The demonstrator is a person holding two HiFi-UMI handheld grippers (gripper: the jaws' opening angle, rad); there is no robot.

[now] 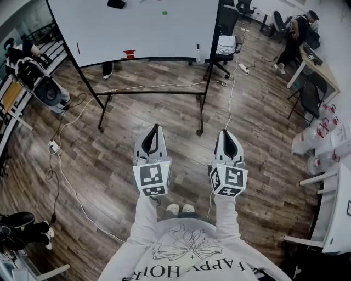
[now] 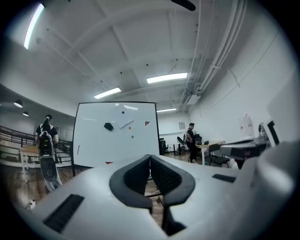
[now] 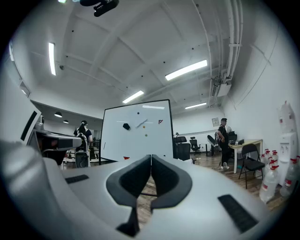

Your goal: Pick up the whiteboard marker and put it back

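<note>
A white whiteboard (image 1: 137,27) on a black wheeled stand stands a few steps ahead of me. On it are a black eraser (image 3: 126,126), a green dot (image 1: 164,12) and a thin pale stick (image 3: 142,123) lying slanted, which may be the marker. A small red thing (image 1: 129,54) rests at the board's lower edge. My left gripper (image 1: 157,128) and right gripper (image 1: 225,132) are held level side by side, well short of the board and pointing at it. Each one's jaws meet at the tips with nothing between them, as the left gripper view (image 2: 150,157) and right gripper view (image 3: 151,157) show.
Cables (image 1: 71,181) run over the wooden floor between me and the stand. An office chair (image 1: 225,44) stands right of the board. A person (image 1: 296,33) is at a desk at the far right, another person (image 1: 24,60) at the left. Water bottles (image 1: 323,137) and a white table (image 1: 340,219) line the right side.
</note>
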